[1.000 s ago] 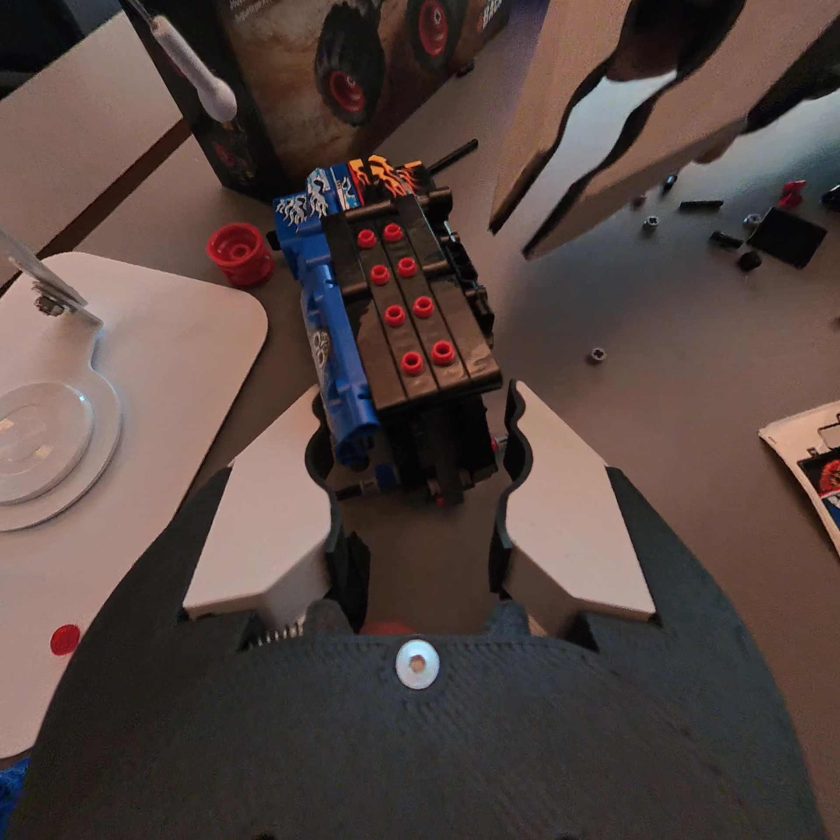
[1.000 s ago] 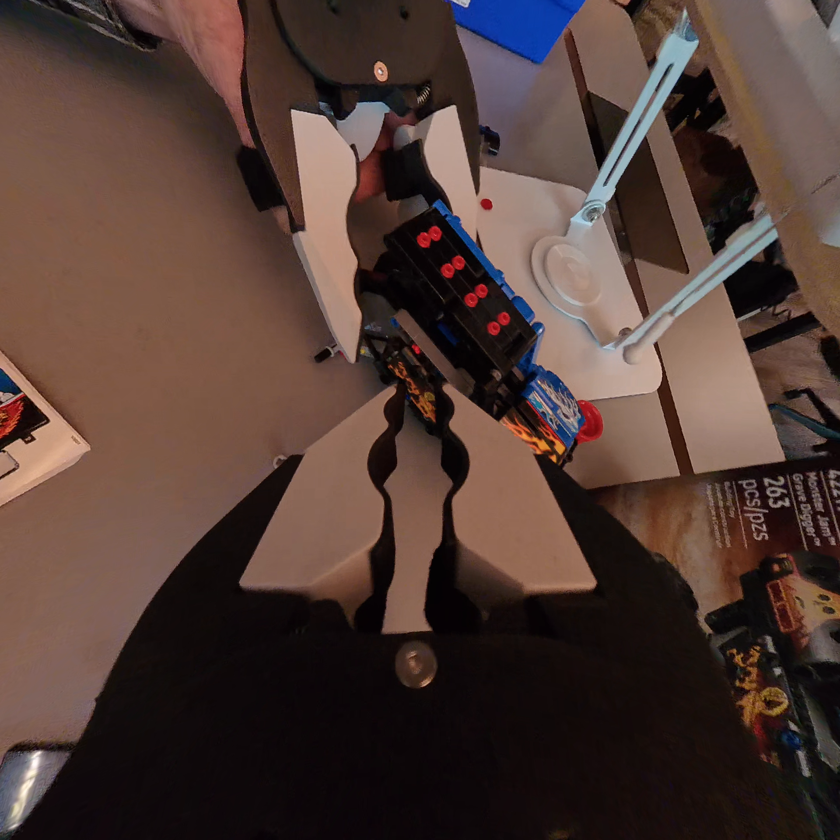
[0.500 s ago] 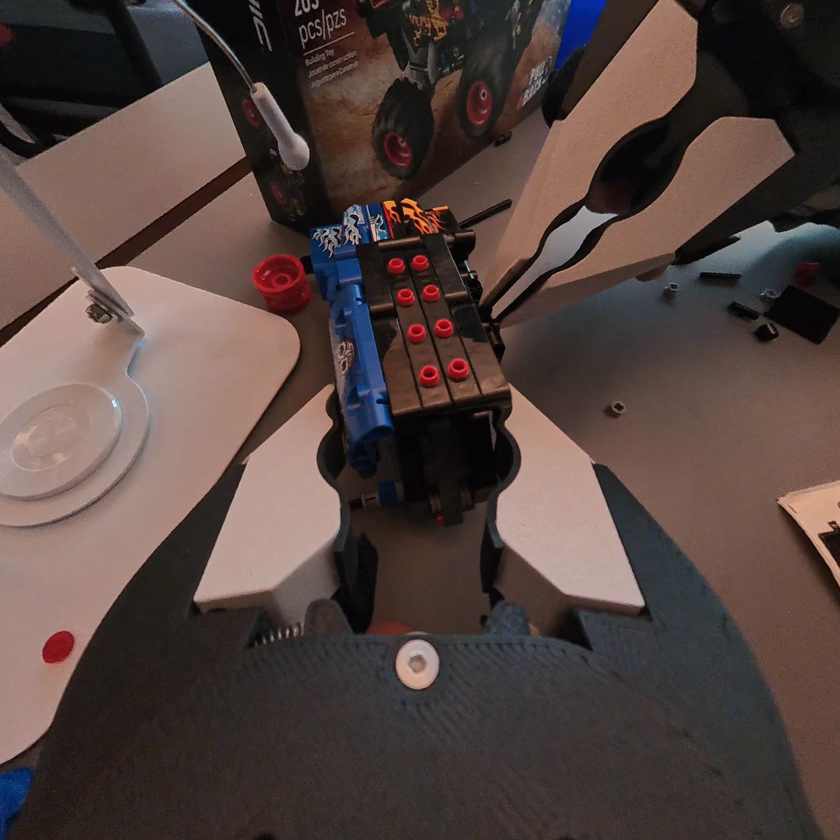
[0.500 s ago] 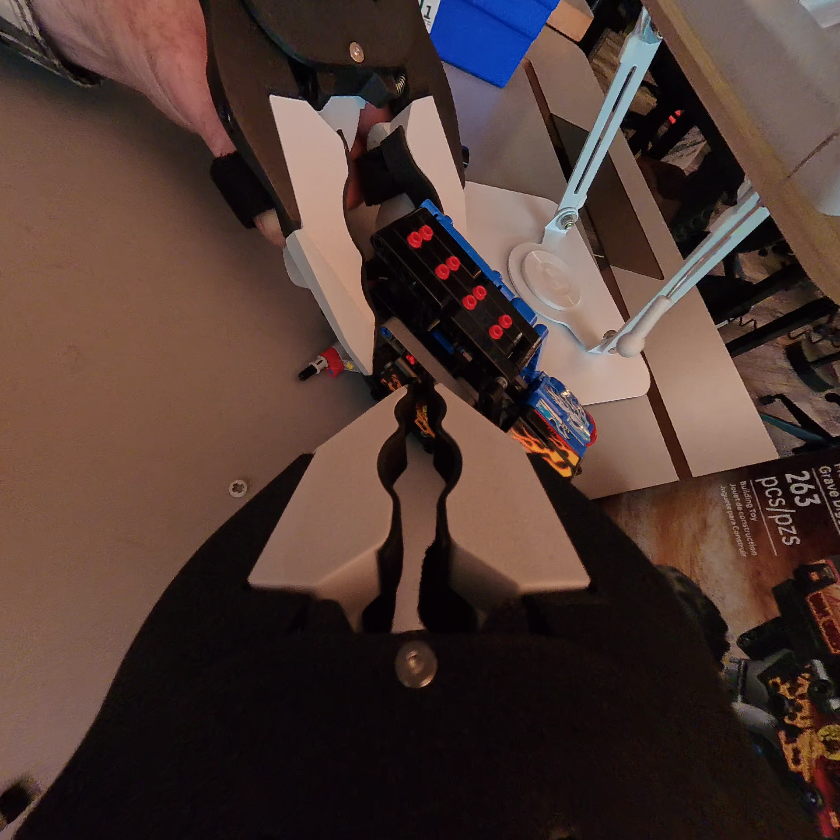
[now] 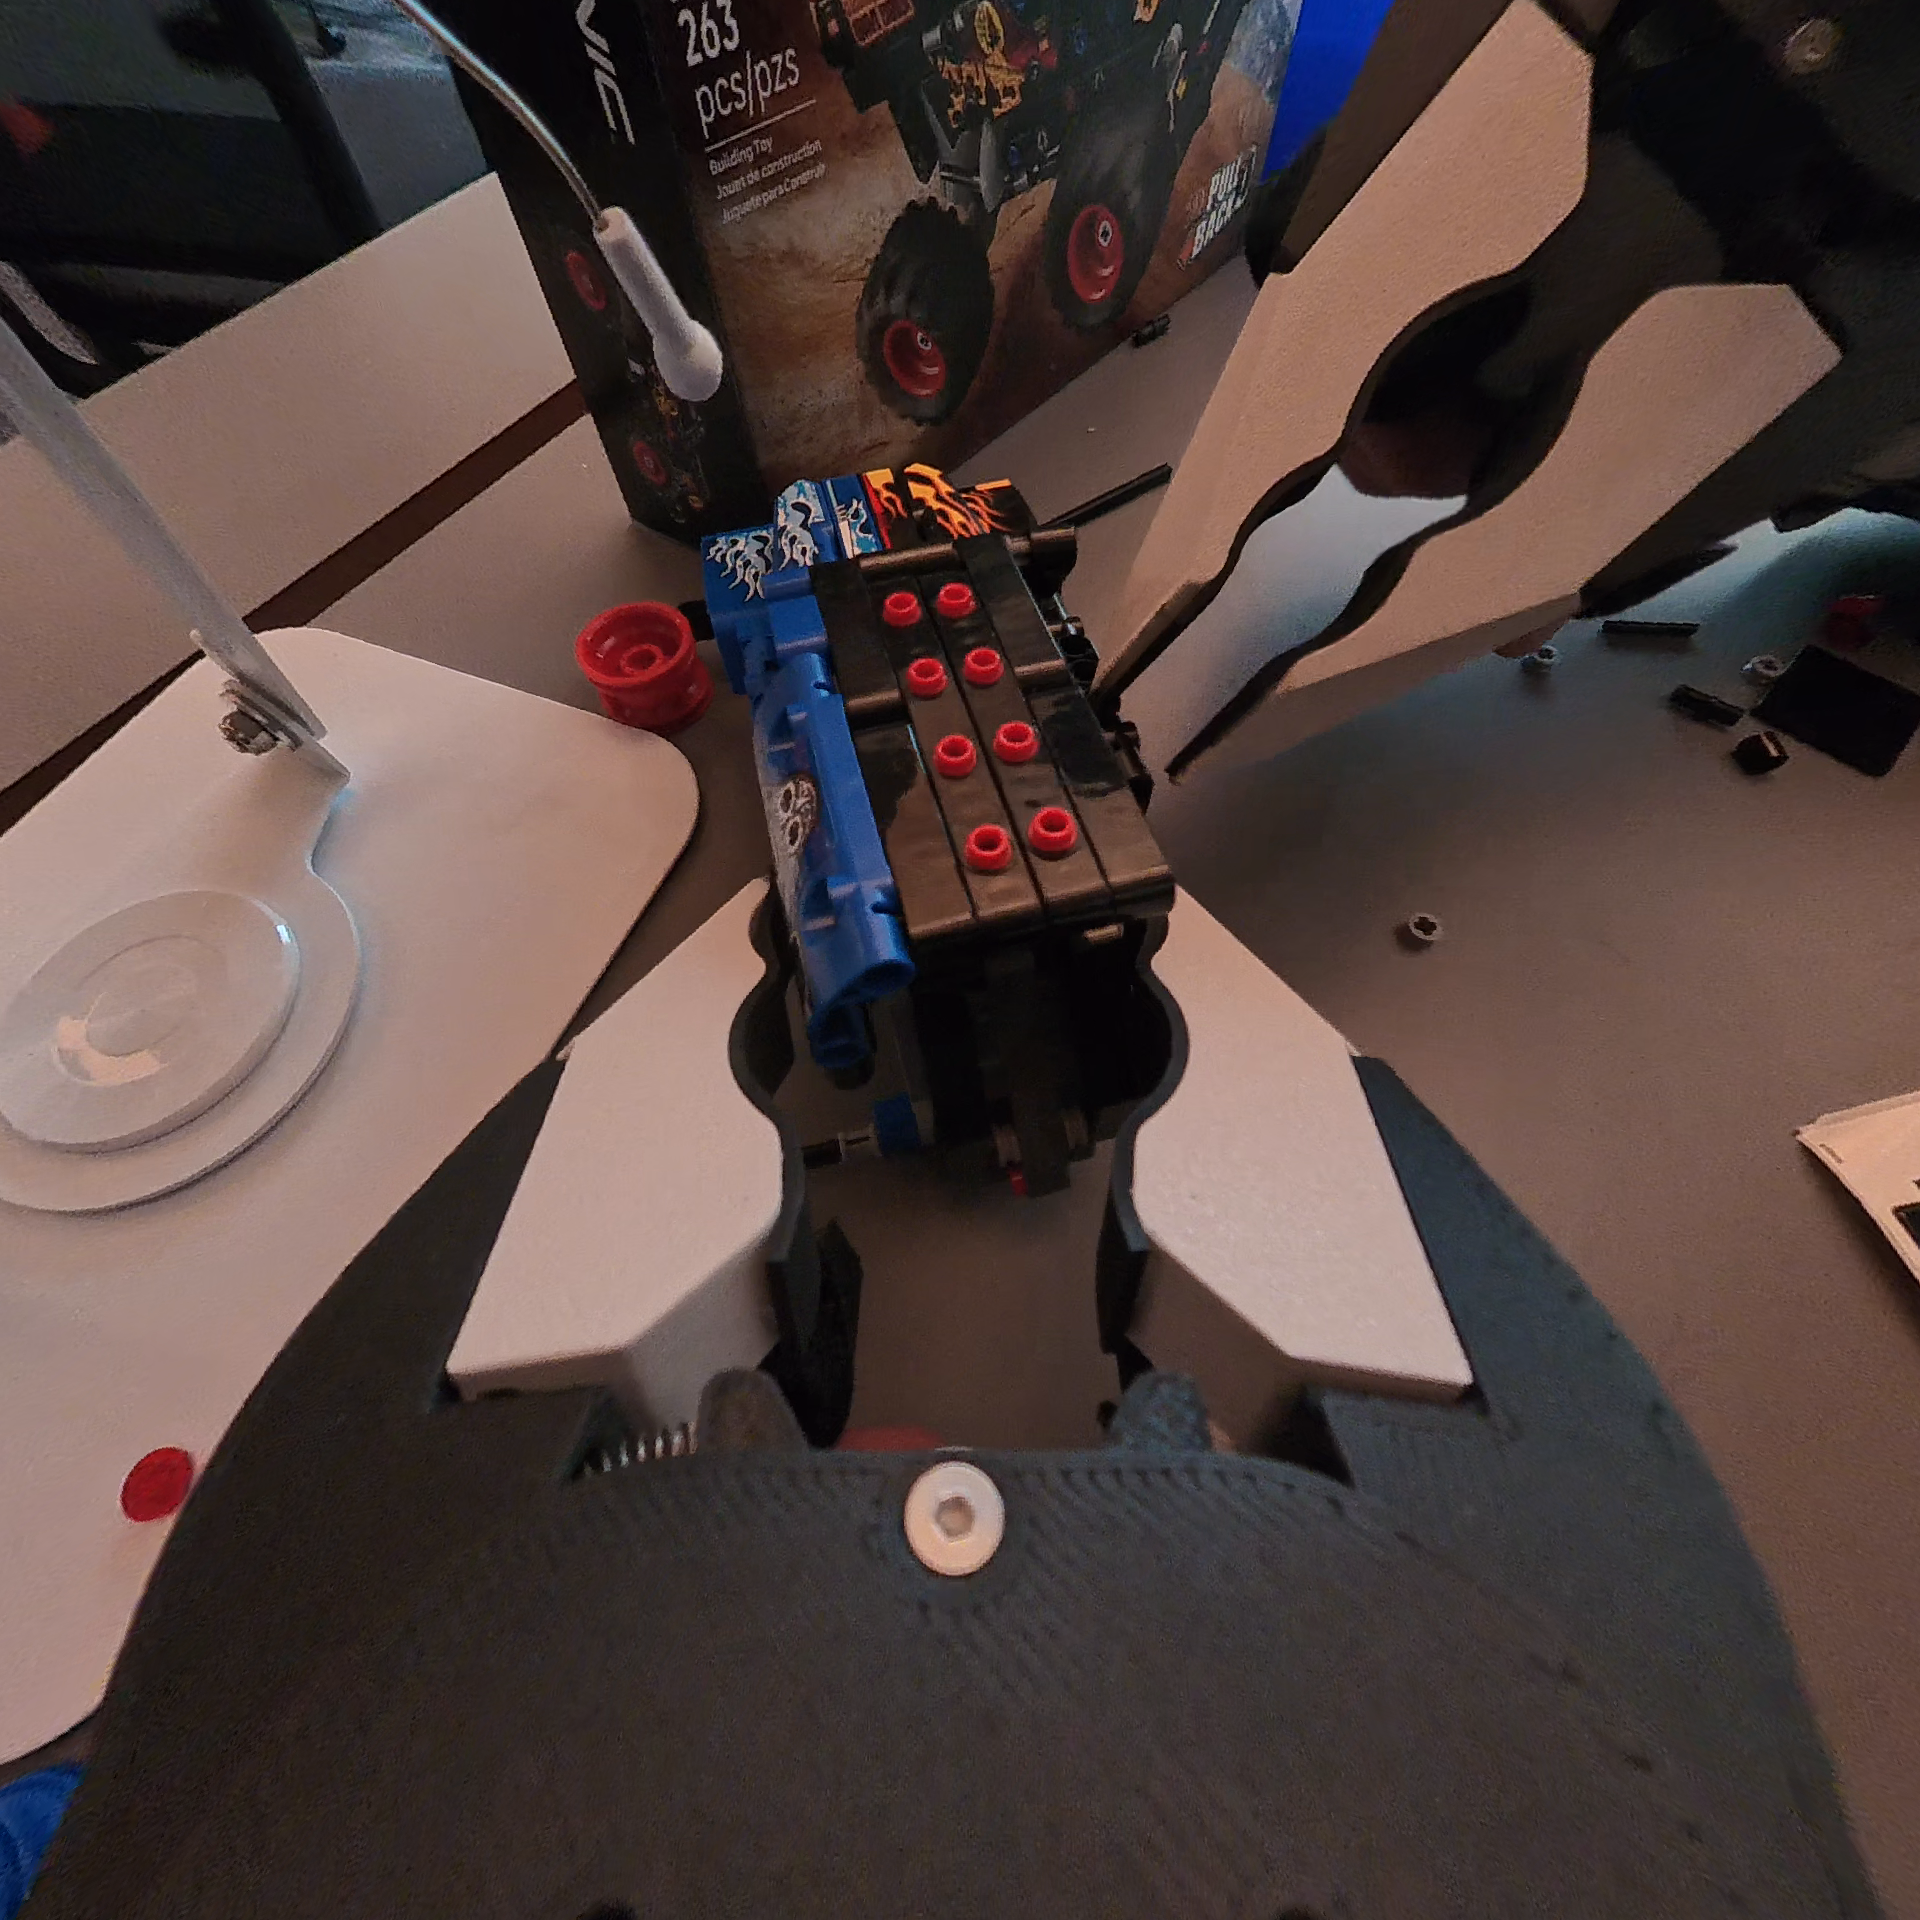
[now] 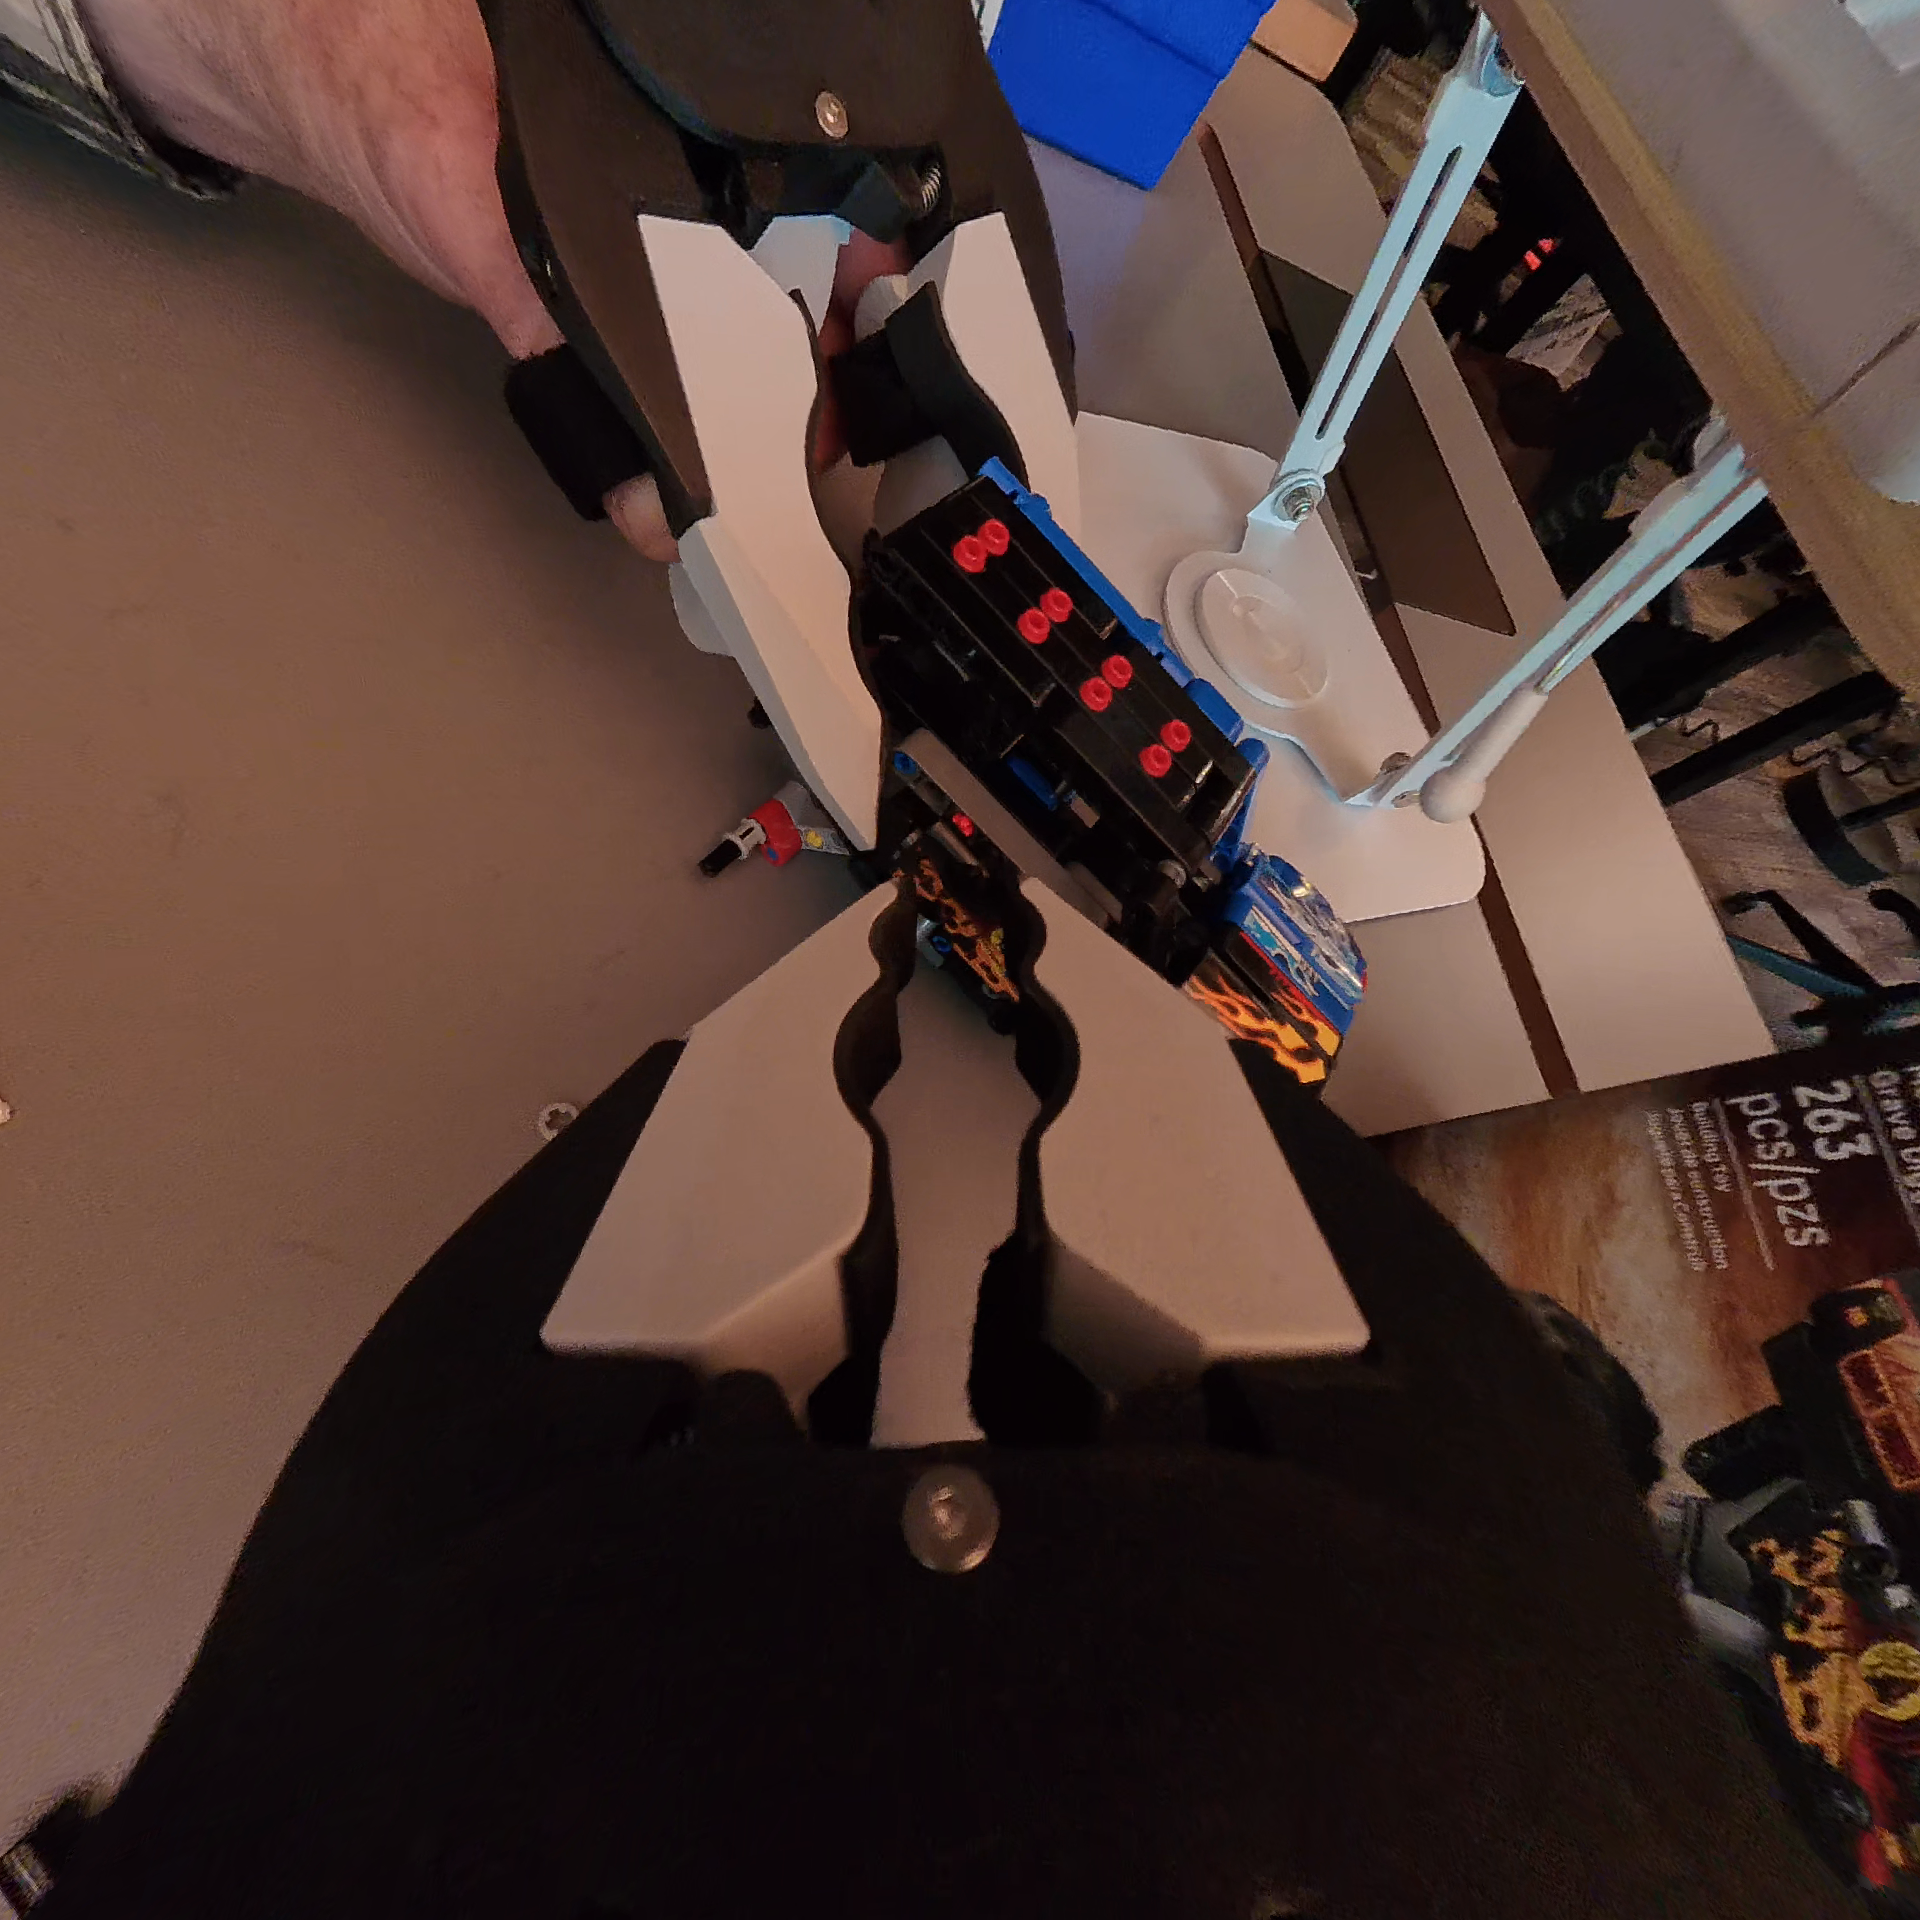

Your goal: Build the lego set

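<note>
We see left claw (image 5: 961, 997) pinching rear of truck (image 5: 966, 748), fingers pressed against both flanks. Truck held just above desk (image 5: 1455, 1039). Right claw (image 6: 961, 935) nearly pressed together, tips touching truck's flame-decal side.

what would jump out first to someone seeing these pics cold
The half-built lego truck, black with paired red studs and a blue flame-printed side, sits mid-table, its near end clamped in the left tool. The right tool closes narrowly on its flame-printed side. The set's box stands behind, a loose red wheel hub beside the truck.
</note>
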Available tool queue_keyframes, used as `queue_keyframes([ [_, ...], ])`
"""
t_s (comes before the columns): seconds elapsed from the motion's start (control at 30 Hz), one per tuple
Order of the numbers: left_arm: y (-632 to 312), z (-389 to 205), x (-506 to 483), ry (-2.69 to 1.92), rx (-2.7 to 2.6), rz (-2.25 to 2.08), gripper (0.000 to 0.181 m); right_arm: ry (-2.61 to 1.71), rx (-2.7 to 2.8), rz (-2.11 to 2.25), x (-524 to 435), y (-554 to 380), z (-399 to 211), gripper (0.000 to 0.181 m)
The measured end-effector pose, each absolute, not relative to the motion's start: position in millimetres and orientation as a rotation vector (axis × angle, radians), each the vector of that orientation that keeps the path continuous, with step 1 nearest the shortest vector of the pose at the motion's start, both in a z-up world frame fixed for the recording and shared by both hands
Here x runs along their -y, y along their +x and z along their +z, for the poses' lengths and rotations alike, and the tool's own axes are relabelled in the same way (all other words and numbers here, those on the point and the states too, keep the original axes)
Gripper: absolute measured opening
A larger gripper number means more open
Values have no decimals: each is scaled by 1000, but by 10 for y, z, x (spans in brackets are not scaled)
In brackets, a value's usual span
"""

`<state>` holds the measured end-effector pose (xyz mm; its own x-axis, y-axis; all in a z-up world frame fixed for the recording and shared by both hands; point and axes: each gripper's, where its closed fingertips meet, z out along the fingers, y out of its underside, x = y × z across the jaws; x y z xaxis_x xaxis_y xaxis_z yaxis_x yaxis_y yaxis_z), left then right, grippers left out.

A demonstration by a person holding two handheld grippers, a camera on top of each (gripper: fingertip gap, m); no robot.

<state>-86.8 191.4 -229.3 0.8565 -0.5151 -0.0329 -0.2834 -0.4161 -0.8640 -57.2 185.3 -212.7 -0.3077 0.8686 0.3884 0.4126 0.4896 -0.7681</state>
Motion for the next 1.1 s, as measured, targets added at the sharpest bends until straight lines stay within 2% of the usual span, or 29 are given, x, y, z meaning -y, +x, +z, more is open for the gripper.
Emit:
queue_keyframes([
  [0.23, -842, -2294, -1915, -2033, -538, -298, 62, -1123, 1889, 606, -1857, -582, -2147, 32],
  [0.53, -782, -2303, -1916, -2060, -440, -244, 62, -1208, 1815, 572, -1909, -576, -2161, 33],
  [0.63, -776, -2303, -1924, -2059, -432, -245, 62, -1223, 1826, 589, -1859, -577, -2188, 48],
  [0.87, -760, -2303, -1929, -2069, -434, -242, 62, -1235, 1805, 600, -1880, -570, -2185, 45],
  [1.0, -746, -2304, -1904, -2081, -450, -278, 62, -1241, 1802, 647, -1889, -546, -2155, 32],
  [1.1, -719, -2302, -1890, -2090, -459, -296, 66, -1245, 1796, 652, -1893, -546, -2152, 34],
])
